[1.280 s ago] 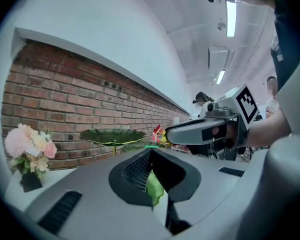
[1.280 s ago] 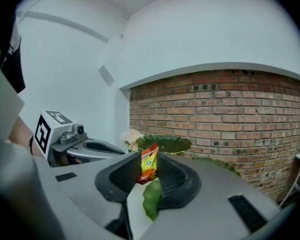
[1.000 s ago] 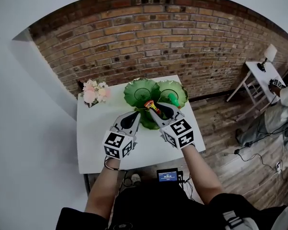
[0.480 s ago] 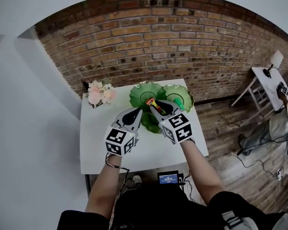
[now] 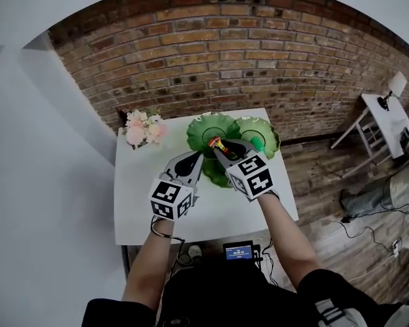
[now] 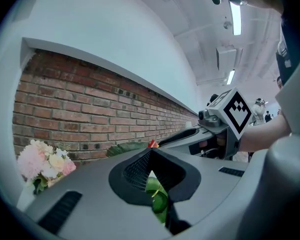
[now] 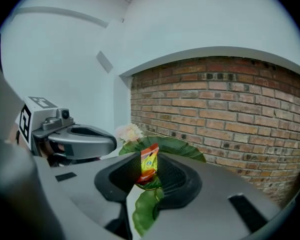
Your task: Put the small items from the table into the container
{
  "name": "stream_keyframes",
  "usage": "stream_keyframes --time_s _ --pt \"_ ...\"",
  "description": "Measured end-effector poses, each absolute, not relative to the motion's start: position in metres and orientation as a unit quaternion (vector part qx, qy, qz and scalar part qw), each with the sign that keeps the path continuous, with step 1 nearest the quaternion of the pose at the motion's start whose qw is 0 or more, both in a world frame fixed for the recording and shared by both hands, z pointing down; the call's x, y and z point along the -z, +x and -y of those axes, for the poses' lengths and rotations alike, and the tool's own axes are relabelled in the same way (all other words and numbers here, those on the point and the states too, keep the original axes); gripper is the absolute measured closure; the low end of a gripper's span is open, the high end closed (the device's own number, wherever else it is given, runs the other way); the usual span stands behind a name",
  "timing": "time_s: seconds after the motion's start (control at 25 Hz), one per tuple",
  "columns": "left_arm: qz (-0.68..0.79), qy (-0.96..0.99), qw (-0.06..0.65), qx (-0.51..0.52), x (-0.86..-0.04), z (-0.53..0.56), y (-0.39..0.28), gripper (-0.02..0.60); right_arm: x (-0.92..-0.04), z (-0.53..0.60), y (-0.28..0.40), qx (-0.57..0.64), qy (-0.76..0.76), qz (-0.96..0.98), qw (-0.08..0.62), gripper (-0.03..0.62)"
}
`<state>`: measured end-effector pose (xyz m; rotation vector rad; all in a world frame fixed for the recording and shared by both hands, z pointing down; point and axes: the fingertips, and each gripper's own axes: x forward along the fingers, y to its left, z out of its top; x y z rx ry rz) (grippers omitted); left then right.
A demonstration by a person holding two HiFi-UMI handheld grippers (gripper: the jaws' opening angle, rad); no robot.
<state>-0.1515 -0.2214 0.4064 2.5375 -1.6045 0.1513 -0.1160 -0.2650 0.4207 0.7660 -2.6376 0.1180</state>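
My right gripper (image 5: 220,148) is shut on a small orange and yellow packet (image 7: 149,163), which stands upright between its pads. In the head view the packet (image 5: 216,144) hangs over the near part of a green leaf-shaped dish (image 5: 210,127) at the back of the white table (image 5: 140,203). A second green dish (image 5: 264,132) lies to its right with a bright green item in it, and a third (image 5: 217,176) lies nearer, under the grippers. My left gripper (image 5: 196,158) hovers just left of the right one, its jaws shut on nothing (image 6: 150,154).
A bunch of pink and white flowers (image 5: 143,129) stands at the table's back left corner. A brick wall (image 5: 218,53) rises right behind the table. A small screen (image 5: 240,252) sits below the near edge, and a white side table (image 5: 385,111) stands far right.
My right gripper has carried the packet a little farther over the green dishes and slightly down. The left gripper has drifted along beside it, still shut.
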Motion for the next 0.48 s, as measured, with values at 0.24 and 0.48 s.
stream_keyframes --time_s 0.24,0.48 --pt "0.535 0.840 0.071 -0.052 -0.4075 0.2206 -0.1559 0.574 -0.4252 0.2637 -0.1204 -0.047 0.269 0.939 0.209 0.487" --pt "0.534 0.841 0.071 -0.052 -0.4099 0.2212 -0.1577 0.574 -0.4268 0.2650 -0.1207 -0.049 0.273 0.937 0.211 0.474"
